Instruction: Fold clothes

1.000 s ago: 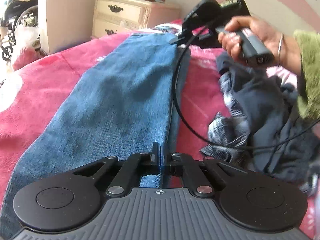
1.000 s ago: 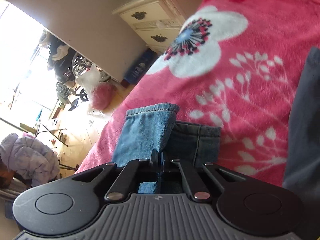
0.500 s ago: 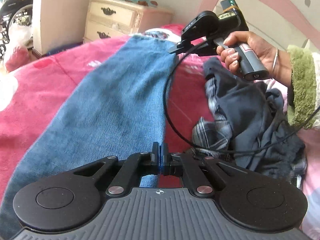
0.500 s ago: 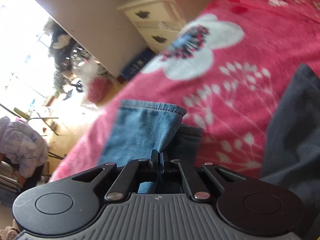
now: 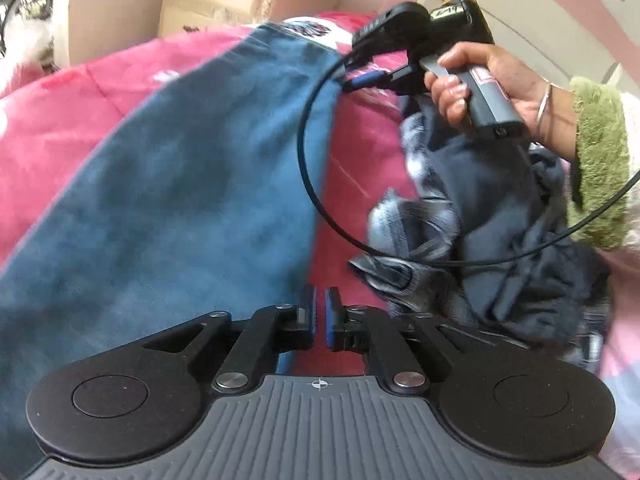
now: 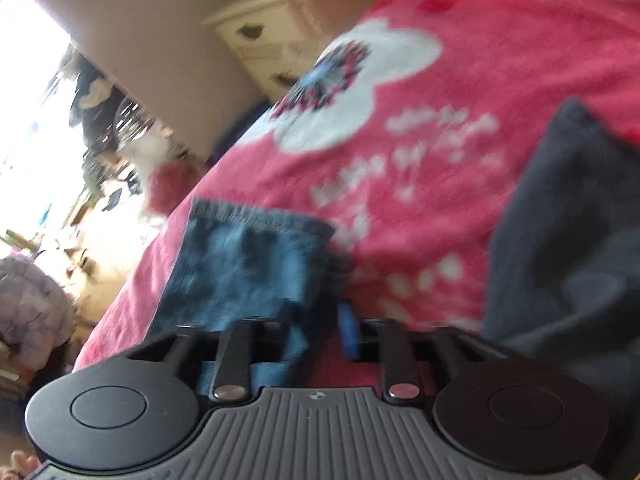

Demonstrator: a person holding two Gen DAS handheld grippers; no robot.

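Both claws are letting go. The left claw (image 5: 320, 312) is opening to a narrow gap beside the near edge of the jeans (image 5: 192, 184), where a second ago it was pinched shut on the denim; no cloth is showing between its pads now. The right claw (image 6: 316, 328) is opening wider over the hem end of the same jeans (image 6: 248, 264) — the picture is smeared there, but a strip of denim seems to be slipping down between the jaws rather than being pressed. So the jeans are being set down, folded lengthwise with one leg over the other, stretched along the pink flowered blanket (image 6: 460, 184) on the bed. By my reading the long fold is done and a crosswise fold is coming next.

Outward from the left claw, the right edge of the jeans is running straight toward the right hand (image 5: 492, 80), with a black cable (image 5: 308, 184) looping over it. Just beyond — a crumpled pile of dark and plaid clothes (image 5: 500, 216) is crowding that side. The far side of the jeans has bare blanket. Past the hem, the bed edge is near, with a cream dresser (image 6: 272, 36) beyond it.
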